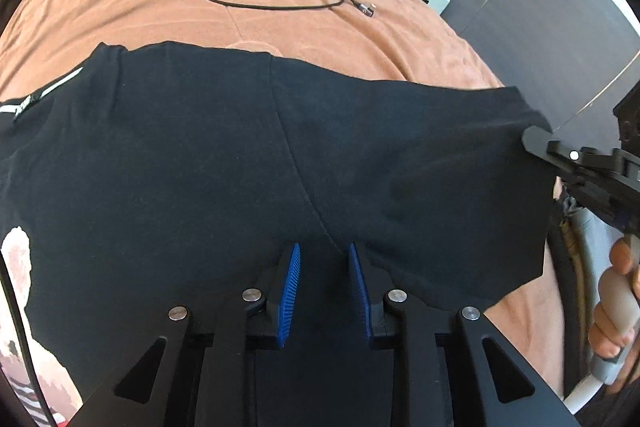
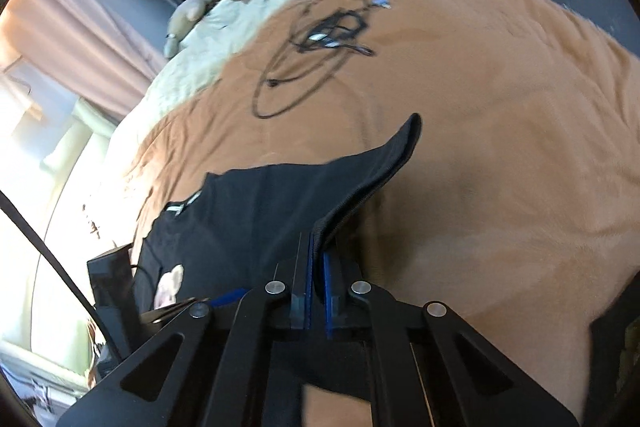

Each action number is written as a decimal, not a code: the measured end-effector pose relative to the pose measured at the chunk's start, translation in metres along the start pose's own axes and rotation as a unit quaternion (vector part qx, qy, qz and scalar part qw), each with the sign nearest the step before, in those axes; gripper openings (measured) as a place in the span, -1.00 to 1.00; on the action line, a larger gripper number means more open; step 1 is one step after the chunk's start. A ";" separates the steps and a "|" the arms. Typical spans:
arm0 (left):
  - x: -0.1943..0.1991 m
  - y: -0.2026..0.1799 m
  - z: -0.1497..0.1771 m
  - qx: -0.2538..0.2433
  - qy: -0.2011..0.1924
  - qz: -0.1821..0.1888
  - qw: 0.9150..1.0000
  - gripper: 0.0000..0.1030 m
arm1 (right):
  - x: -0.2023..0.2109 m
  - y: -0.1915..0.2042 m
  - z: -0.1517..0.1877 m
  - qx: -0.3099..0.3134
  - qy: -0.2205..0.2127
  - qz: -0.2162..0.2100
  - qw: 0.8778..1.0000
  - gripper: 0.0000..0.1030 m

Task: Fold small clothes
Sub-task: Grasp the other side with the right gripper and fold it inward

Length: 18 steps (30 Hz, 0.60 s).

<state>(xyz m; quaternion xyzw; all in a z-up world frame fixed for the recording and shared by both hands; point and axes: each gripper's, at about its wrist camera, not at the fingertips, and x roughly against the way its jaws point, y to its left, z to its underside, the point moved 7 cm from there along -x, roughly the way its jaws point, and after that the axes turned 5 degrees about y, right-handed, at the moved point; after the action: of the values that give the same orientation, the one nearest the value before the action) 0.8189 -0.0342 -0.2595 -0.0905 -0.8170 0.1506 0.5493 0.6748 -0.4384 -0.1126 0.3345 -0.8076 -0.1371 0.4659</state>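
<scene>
Both wrist views look steeply down, close over the black garment (image 1: 224,155) on the orange blanket (image 2: 500,131).

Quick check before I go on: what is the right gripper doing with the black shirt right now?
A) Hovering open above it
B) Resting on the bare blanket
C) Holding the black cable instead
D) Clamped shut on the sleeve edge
D: in the right wrist view the right gripper has its blue pads pressed together on the hem of the black shirt's sleeve, lifting it off the brown blanket.
</scene>
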 end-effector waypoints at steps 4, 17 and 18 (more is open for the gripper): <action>0.026 0.013 0.003 0.010 -0.013 0.008 1.000 -0.47 | 0.004 0.029 -0.001 0.024 -0.002 0.002 1.000 -0.99; 0.114 0.081 0.031 0.041 -0.048 -0.010 0.998 -0.47 | -0.013 0.108 0.009 0.072 0.014 0.006 0.997 -0.99; 0.119 0.086 0.034 0.041 -0.049 -0.013 0.998 -0.47 | -0.017 0.112 0.011 0.074 0.016 0.007 0.997 -0.99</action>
<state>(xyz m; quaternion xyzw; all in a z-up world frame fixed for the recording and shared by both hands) 0.7406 0.0789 -0.1972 -0.0500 -0.8368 0.1814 0.5141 0.6254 -0.3454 -0.0696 0.3646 -0.8104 -0.0679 0.4535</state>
